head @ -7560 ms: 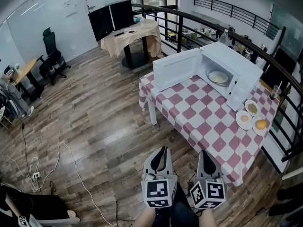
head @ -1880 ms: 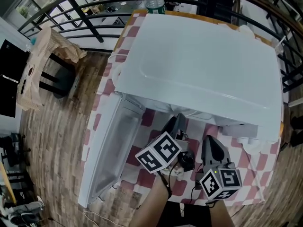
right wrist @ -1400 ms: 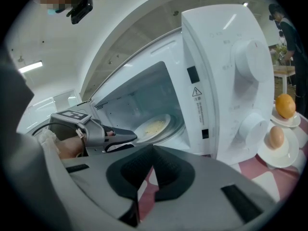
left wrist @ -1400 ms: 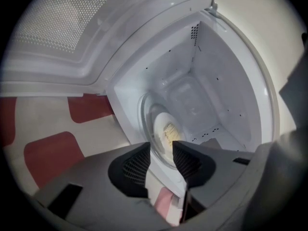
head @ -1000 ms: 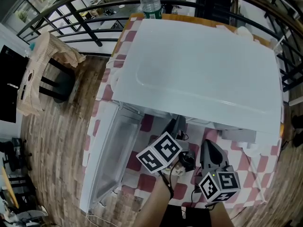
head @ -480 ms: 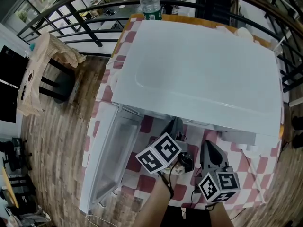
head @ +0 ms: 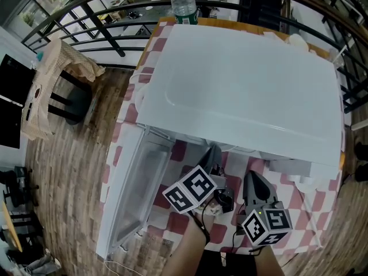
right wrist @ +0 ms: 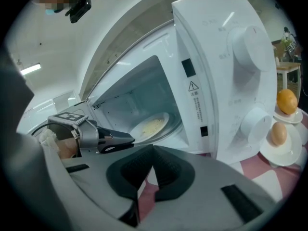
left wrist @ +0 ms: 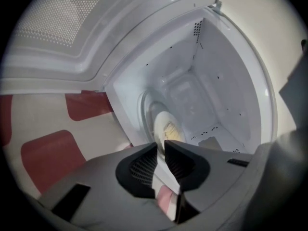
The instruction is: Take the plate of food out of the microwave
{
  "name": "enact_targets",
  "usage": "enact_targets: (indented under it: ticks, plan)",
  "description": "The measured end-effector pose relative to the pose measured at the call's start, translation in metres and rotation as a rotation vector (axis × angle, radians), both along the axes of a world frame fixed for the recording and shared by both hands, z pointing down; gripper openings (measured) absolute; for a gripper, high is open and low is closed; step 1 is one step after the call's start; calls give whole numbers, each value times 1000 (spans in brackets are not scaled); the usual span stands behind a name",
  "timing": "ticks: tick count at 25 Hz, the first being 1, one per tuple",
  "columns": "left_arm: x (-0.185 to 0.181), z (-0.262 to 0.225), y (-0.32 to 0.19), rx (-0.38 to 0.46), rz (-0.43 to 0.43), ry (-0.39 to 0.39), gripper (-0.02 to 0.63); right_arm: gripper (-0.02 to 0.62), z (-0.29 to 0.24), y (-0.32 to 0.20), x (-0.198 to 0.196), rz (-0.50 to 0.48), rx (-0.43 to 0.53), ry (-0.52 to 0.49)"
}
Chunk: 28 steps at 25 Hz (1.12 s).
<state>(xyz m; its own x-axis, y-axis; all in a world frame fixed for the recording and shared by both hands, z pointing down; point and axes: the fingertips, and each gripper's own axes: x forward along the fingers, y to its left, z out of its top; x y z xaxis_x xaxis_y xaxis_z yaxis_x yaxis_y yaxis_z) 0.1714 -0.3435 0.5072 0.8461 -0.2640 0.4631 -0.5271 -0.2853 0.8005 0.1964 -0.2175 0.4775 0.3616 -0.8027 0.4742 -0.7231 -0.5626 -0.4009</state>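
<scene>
Smooth glossy microwave, cloth table cover; wood-plank floor

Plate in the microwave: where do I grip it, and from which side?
Grip the plate by its near rim, coming straight in through the microwave's open front. It lies flat with the food in the middle, so only the thin bare edge can be pinched, from above and below. The left gripper has just been closing there, with the rim between its fingers.

A table in red-and-white checked cloth carries a white microwave at its centre, with the door swung open toward 7 o'clock. A bottle stands at the far edge, 11 o'clock. At the microwave's 3 o'clock sit an orange's plate and an egg's plate.
</scene>
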Motion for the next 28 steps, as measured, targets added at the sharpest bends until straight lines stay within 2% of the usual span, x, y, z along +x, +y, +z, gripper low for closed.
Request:
enact_targets:
  ticks: [7,13,18,24,28]
  plan:
    - [-11,-5,4,13,18,30,61,6,7,-8,-4,-30,17,-69]
    - [-17,-9,6,18,30,48,52,6,13,-16,-5,-36,88,-229]
    - [-23,-11,9,13,33,61,54,14,20,-22,-7,-37,114,-317]
    - [-34,-11,11,-9,12,83,57,18,11,-27,3,1,163,-289]
    - [-39,-10,12,-8,11,87,57,32,13,-29,5,33,217,-363]
